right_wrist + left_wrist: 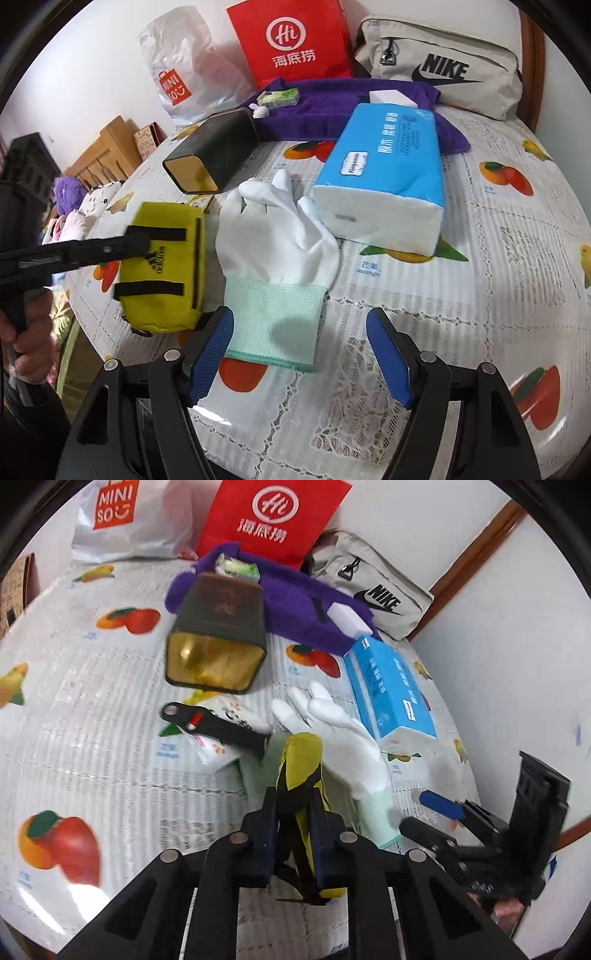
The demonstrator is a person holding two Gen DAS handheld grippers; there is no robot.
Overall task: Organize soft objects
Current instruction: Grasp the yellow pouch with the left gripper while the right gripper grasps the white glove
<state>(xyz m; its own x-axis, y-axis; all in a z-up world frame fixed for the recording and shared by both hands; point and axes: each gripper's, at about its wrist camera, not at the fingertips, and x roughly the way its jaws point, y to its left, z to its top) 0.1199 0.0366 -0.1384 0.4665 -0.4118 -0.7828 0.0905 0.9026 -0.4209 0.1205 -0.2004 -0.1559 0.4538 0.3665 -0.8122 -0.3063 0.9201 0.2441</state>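
Observation:
My left gripper (pixel 295 801) is shut on a yellow Adidas pouch (pixel 301 764), which rests on the table; the right wrist view shows the pouch (pixel 162 273) with the left gripper's fingers (pixel 110 245) clamped across it. A white glove with a mint cuff (pixel 275 254) lies just right of the pouch, also seen in the left wrist view (pixel 340 746). My right gripper (pixel 299 354) is open, its blue pads either side of the glove's cuff, and shows at the right in the left wrist view (pixel 439 812).
A blue tissue pack (pixel 388 173) lies beyond the glove. A dark tin (pixel 214 155) lies on its side. A purple towel (pixel 332 107), a Nike bag (pixel 443 66), a red bag (pixel 291 44) and a Miniso bag (pixel 184 81) line the back. A small packet (pixel 221 734) lies left.

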